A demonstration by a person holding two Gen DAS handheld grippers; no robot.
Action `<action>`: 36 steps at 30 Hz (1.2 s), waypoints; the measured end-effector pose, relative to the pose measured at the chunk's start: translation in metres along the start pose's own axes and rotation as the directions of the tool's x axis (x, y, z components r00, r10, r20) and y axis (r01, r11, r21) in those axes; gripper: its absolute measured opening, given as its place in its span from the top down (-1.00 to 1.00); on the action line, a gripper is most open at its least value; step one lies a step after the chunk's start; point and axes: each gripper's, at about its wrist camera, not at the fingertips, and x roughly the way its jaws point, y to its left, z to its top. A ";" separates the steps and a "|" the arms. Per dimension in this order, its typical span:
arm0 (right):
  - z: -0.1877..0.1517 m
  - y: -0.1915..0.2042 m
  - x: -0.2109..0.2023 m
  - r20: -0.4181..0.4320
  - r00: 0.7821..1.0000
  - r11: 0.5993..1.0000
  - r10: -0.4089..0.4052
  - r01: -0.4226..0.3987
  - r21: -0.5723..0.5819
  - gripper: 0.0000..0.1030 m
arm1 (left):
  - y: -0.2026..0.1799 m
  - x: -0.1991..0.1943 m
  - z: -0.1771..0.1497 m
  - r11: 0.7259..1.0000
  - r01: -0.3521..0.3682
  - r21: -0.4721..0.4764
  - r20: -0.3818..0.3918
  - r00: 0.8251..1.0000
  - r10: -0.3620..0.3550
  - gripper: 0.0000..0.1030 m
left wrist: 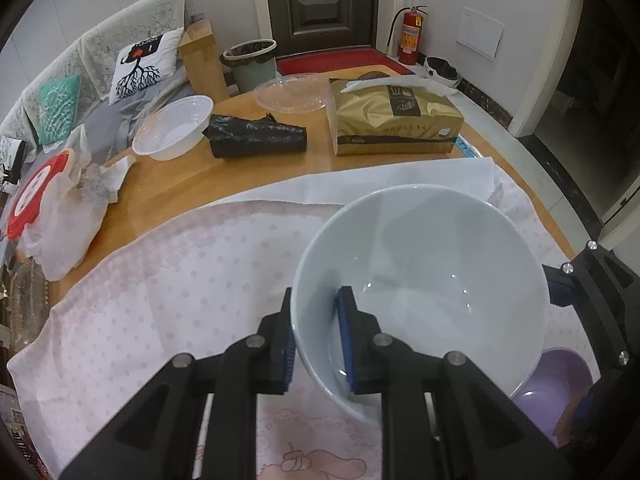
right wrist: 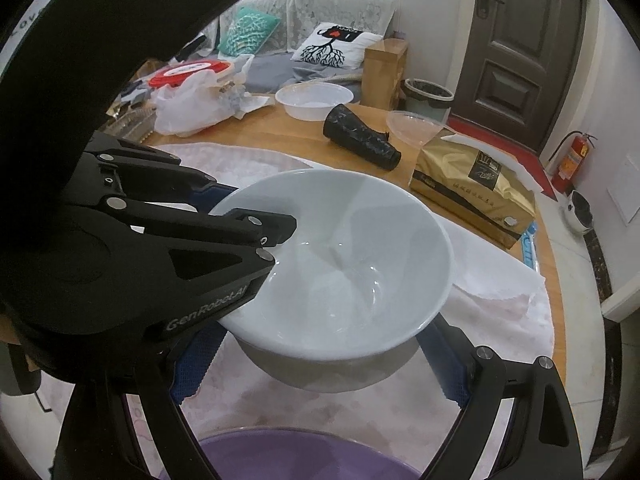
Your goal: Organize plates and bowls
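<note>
Purple bowl [right wrist: 288, 456] lies nearest, low at the bottom of the right wrist view, resting on the pink dotted cloth [left wrist: 168, 280] that covers the near part of the counter [left wrist: 192, 176]. Just above it sits the white bowl [left wrist: 420, 272], upright and tipped a little. The left hand-held gripper [left wrist: 316, 340] is clamped on this bowl's rim, one blue-padded finger inside the wall and the other outside. The right hand-held gripper [right wrist: 320, 364] stands with its fingers wide apart, one on either side of the white bowl's lower body; whether the pads actually touch the bowl is hard to tell from here.

Beyond the cloth, on the bare wood, a gold tissue pack [left wrist: 396, 120] lies to the right and a black roll of bags [left wrist: 256, 136] lies just to its left. Farther back are a white plastic bowl [left wrist: 174, 128] and a clear plastic lid [left wrist: 292, 94]. At the left edge sits a red-lidded container [left wrist: 34, 196] wrapped in a plastic bag [left wrist: 64, 232]. Past the counter stand a bin [left wrist: 252, 62], a sofa [left wrist: 80, 72] with cushions, a dark door [left wrist: 320, 0] and a fire extinguisher [left wrist: 412, 36].
</note>
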 end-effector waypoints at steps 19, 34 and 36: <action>-0.006 -0.004 -0.009 -0.029 1.000 1.000 0.001 -0.001 0.006 -0.76 | -0.010 0.008 -0.007 1.000 -0.010 0.013 -0.018 1.000 0.010 0.69; -0.037 -0.016 -0.015 -0.005 1.000 1.000 0.009 -0.009 -0.002 -0.82 | 0.010 -0.012 -0.011 0.998 0.056 -0.039 0.010 0.998 -0.056 0.65; -0.043 -0.019 -0.005 -0.022 1.000 1.000 0.006 -0.006 0.010 -0.82 | 0.012 -0.008 -0.010 0.994 0.090 -0.056 0.005 0.996 -0.090 0.65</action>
